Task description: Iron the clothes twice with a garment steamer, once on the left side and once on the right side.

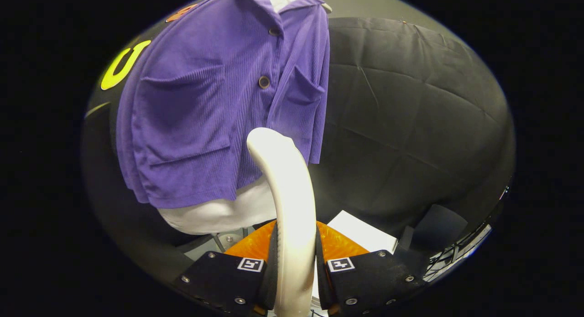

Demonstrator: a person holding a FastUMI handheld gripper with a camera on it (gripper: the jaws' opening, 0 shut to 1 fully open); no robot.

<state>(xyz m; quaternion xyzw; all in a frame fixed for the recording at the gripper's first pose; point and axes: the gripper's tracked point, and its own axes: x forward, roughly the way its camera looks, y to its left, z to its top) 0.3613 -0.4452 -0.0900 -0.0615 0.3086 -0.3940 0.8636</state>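
Observation:
A purple ribbed button shirt [205, 111] with two chest pockets hangs on a white mannequin torso [219, 214], beyond my fingers and a little to the left. My gripper [294, 262] is shut on the cream handle of the garment steamer [285, 180], which rises from between the fingers and curves up toward the shirt's lower hem near the button line. The steamer's head faces away, so its plate is hidden. Whether it touches the cloth I cannot tell.
Black quilted booth cloth [410, 116] hangs behind and to the right of the shirt. A white flat box or sheet [365, 232] lies low to the right of the fingers. The mannequin's metal stand [228, 239] shows under the torso.

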